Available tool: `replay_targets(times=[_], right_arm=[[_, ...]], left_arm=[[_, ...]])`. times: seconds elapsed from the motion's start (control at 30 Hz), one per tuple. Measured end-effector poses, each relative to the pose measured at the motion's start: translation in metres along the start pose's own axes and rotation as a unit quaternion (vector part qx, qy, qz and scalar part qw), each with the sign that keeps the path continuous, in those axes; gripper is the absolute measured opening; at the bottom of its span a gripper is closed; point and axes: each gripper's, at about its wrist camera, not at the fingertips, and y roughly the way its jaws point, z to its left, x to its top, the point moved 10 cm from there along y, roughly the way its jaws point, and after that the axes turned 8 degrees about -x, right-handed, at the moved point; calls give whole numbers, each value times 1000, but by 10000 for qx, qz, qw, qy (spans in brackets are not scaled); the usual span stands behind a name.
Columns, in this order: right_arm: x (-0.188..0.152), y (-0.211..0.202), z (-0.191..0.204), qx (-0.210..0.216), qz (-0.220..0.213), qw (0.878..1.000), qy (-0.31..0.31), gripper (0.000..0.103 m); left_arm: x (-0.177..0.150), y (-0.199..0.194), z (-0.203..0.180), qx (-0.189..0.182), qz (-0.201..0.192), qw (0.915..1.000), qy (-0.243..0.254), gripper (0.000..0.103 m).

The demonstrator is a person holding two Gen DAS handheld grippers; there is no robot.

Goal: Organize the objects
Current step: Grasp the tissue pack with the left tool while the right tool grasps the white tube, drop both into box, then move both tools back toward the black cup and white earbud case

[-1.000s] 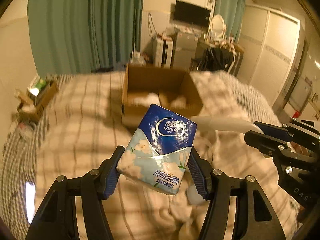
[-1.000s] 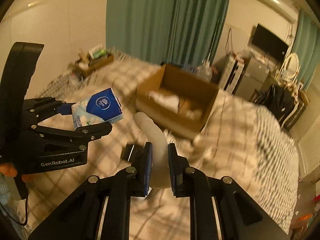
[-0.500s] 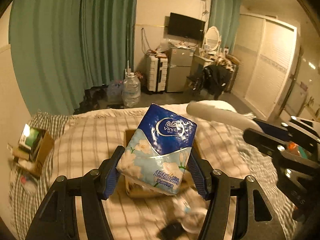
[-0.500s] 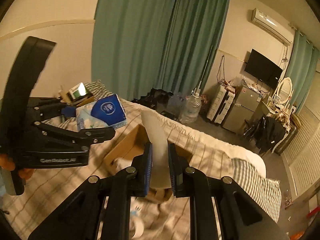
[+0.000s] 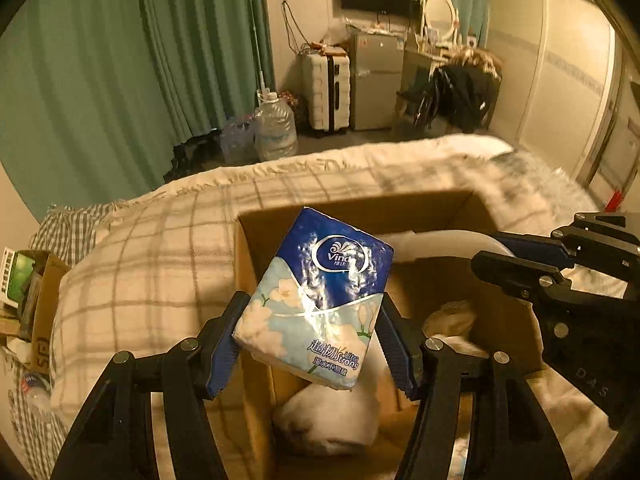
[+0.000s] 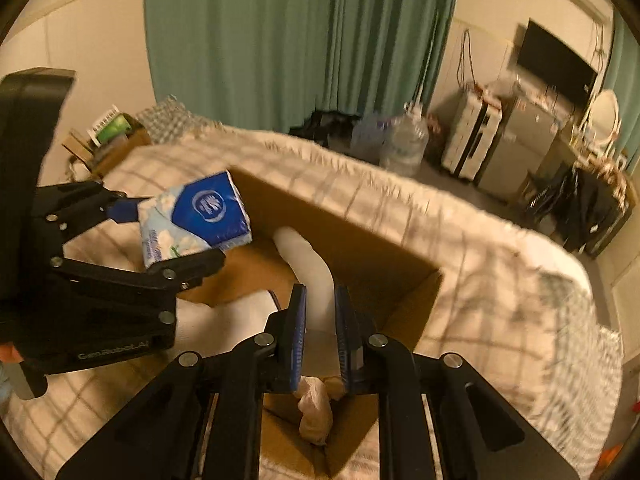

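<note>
My left gripper [image 5: 312, 340] is shut on a blue and white tissue pack [image 5: 320, 300] and holds it above the open cardboard box [image 5: 248, 264] on the bed. The pack also shows in the right wrist view [image 6: 196, 216]. My right gripper [image 6: 320, 324] is shut on a white curved object [image 6: 308, 260], also held over the box [image 6: 404, 256]; it shows at the right of the left wrist view [image 5: 444, 240]. White bundles [image 5: 328, 420] lie inside the box.
The box sits on a plaid blanket [image 5: 152, 256] covering the bed. A small carton of items [image 5: 28, 292] stands at the left edge. Beyond the bed are a water jug [image 5: 276, 128], a suitcase [image 5: 326, 88] and green curtains [image 5: 120, 60].
Both grippers have moved forward over the bed and now hang above the open box, each still holding its object. The view tilted up, then back down toward the box.
</note>
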Motion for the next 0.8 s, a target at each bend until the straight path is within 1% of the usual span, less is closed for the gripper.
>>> replay_targets(times=[0.1, 0.13, 0.2, 0.23, 0.27, 0.33, 0.37, 0.4, 0.5, 0.6, 0.63, 0.67, 0.73, 0.8], right_arm=[[-10, 15, -5, -27, 35, 10000, 78, 16], [-10, 15, -9, -14, 1, 9999, 117, 18], [-6, 4, -15, -18, -231, 9994, 271, 19], [0, 3, -27, -20, -308, 9991, 305, 23], [2, -7, -27, -44, -404, 9986, 328, 28], [11, -30, -32, -152, -610, 9973, 375, 61], [15, -44, -35, -208, -718, 9964, 404, 64], [19, -60, -39, -273, -832, 9952, 437, 64], [24, -110, -43, -411, -1018, 9930, 444, 65], [24, -159, -44, -679, -1102, 9910, 346, 71], [23, -176, -42, -743, -1136, 9903, 313, 74], [20, -191, -42, -796, -1133, 9899, 289, 76], [10, -215, -40, -988, -987, 9897, 302, 77], [-1, -238, -34, -1082, -984, 9890, 242, 77]], left_arm=[[-5, 10, -3, -19, 26, 9999, 110, 64], [-5, 10, -4, -9, 0, 9999, 125, 66], [-3, 6, -5, 64, -28, 9999, 125, 68], [-4, 2, -6, 76, -33, 9999, 103, 71], [-4, -6, -7, 42, -53, 10000, 64, 80], [1, -21, -8, -6, -170, 9998, -32, 88], [5, -34, -9, -3, -273, 9996, -72, 89], [6, -45, -10, 6, -339, 9994, -89, 89], [10, -88, -15, 18, -557, 9984, -108, 95], [13, -135, -22, 14, -796, 9968, -30, 100], [11, -156, -26, 7, -898, 9960, 31, 101], [10, -169, -29, -4, -963, 9953, 72, 103], [5, -193, -35, -27, -1087, 9940, 102, 103], [-7, -215, -42, -82, -1125, 9935, 142, 103]])
